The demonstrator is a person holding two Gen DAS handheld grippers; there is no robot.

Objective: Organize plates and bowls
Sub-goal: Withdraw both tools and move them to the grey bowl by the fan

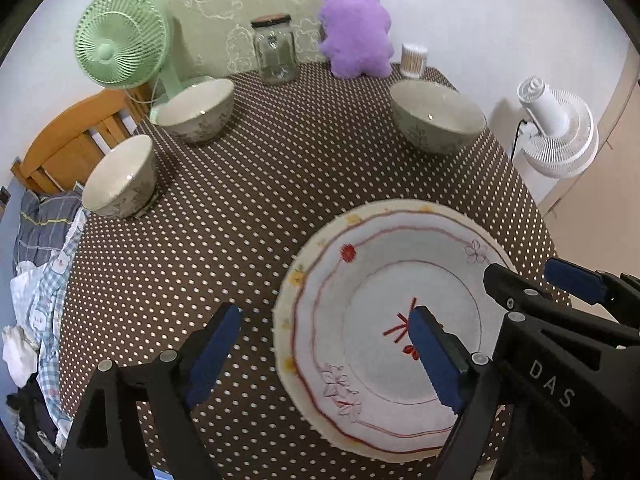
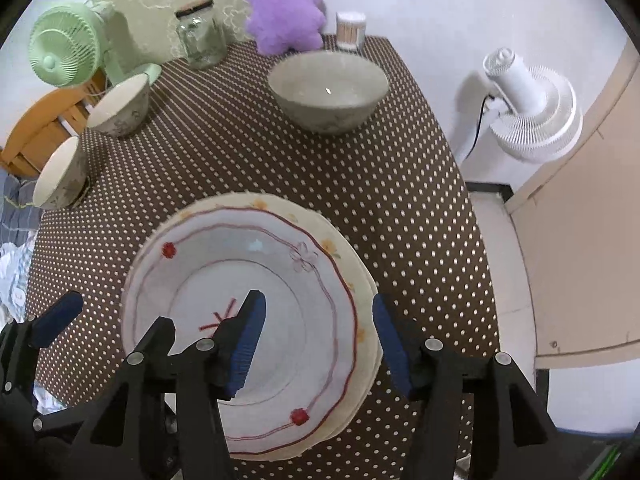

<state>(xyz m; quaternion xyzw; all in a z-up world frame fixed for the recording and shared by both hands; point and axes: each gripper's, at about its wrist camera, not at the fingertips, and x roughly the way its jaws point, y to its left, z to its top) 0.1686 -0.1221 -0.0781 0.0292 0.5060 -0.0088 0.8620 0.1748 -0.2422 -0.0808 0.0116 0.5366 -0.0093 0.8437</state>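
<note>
Left wrist view: my left gripper (image 1: 324, 336) gapes wide, holding nothing, straddling the plate stack's (image 1: 384, 248) left rim on the surface (image 1: 260, 184). Right wrist view: my right gripper (image 2: 318, 332) spreads empty across the right rim; both should close evenly before lifting.

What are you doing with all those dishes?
Someone is tidying plates and bowls with a gripper in each hand. The plates are already stacked at the near side of the dotted table. The left gripper and the right gripper both hang open around the stack's edges, gripping nothing. Three bowls sit apart, not yet stacked.
</note>
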